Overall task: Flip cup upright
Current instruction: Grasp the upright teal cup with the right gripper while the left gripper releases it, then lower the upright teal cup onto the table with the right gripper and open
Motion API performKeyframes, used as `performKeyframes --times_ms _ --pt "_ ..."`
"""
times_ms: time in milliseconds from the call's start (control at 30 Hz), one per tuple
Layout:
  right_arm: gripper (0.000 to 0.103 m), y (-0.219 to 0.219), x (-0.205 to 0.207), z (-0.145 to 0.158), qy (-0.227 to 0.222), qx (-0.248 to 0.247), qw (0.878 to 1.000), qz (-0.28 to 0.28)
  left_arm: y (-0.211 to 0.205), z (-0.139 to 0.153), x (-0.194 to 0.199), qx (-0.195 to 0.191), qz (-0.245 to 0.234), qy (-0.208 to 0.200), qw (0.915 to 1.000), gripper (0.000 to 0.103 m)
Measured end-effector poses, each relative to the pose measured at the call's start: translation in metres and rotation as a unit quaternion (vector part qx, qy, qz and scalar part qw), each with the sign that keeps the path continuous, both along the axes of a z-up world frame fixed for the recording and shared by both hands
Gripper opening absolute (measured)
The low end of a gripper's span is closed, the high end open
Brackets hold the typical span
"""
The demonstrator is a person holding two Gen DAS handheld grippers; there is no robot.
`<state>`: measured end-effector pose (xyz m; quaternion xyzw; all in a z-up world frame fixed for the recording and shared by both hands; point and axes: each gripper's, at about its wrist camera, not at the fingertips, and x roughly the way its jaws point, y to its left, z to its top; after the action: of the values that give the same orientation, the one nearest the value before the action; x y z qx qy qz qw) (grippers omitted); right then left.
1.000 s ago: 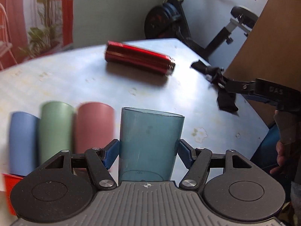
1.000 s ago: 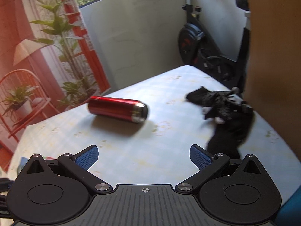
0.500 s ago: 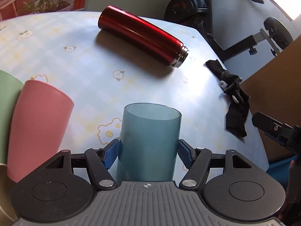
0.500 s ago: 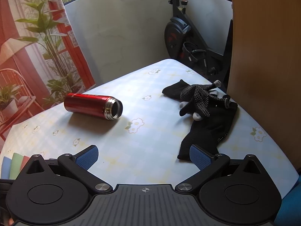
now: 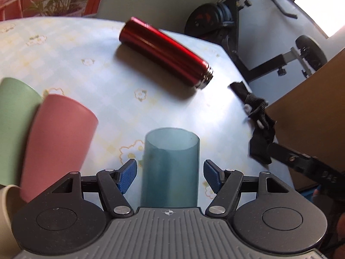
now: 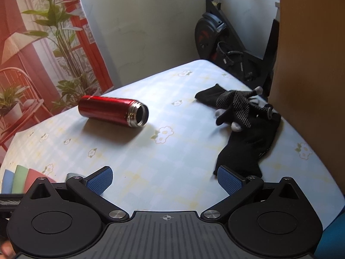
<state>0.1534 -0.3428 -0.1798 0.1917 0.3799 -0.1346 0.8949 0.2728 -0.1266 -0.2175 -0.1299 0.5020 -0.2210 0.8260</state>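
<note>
A translucent teal cup (image 5: 170, 168) stands upright on the flowered tablecloth, open end up, between the blue pads of my left gripper (image 5: 170, 176). The pads stand apart from its sides, so the gripper is open. A pink cup (image 5: 58, 142) and a green cup (image 5: 15, 120) stand upside down to its left. My right gripper (image 6: 165, 179) is open and empty over the table's front edge. The cups show in the right wrist view at the far left (image 6: 21, 178).
A red metal flask (image 5: 163, 50) lies on its side at the table's middle (image 6: 113, 110). Black gloves (image 6: 243, 125) lie at the right edge beside a brown board (image 6: 310, 64). An exercise bike (image 6: 217, 36) stands behind the table. A beige cup (image 5: 6, 213) is at the lower left.
My left gripper's pads have opened away from the teal cup, which now stands free. The right gripper has shifted closer to the table, bringing the flask and gloves nearer.
</note>
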Motion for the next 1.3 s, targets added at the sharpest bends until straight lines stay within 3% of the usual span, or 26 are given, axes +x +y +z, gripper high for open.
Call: performKeyframes --times_ms 133,233,433,633,867,933,967,1133,1300 --pt "0.103 0.011 0.005 0.000 0.007 0.014 1.000 0.021 0.026 0.025 -0.013 0.001 0.029 -0.046 0.9985 0.070" --pt "0.103 0.022 0.013 -0.002 0.011 0.027 0.998 0.053 0.047 0.044 -0.023 0.028 0.054 -0.092 0.9939 0.070" --pt "0.103 0.050 0.041 -0.011 0.023 0.054 0.992 0.108 0.087 0.068 -0.036 0.105 0.117 -0.160 0.9746 0.071" --pt "0.102 0.079 0.082 -0.028 0.077 0.084 0.982 0.148 0.119 0.072 -0.044 0.120 0.155 -0.163 0.9670 0.071" --pt "0.096 0.084 0.110 -0.047 0.131 0.120 0.975 0.130 0.138 0.069 -0.053 0.102 0.167 -0.159 0.9677 0.071" --pt "0.086 0.084 0.112 -0.050 0.143 0.126 0.973 0.129 0.140 0.067 -0.055 0.098 0.168 -0.159 0.9679 0.071" --pt "0.080 0.085 0.112 -0.051 0.146 0.128 0.972 0.129 0.141 0.066 -0.055 0.097 0.168 -0.159 0.9679 0.071" --pt "0.072 0.084 0.110 -0.049 0.151 0.132 0.971 0.128 0.141 0.063 -0.058 0.098 0.166 -0.161 0.9680 0.071" --pt "0.069 0.082 0.105 -0.048 0.146 0.135 0.972 0.128 0.138 0.062 -0.060 0.106 0.161 -0.164 0.9675 0.071"
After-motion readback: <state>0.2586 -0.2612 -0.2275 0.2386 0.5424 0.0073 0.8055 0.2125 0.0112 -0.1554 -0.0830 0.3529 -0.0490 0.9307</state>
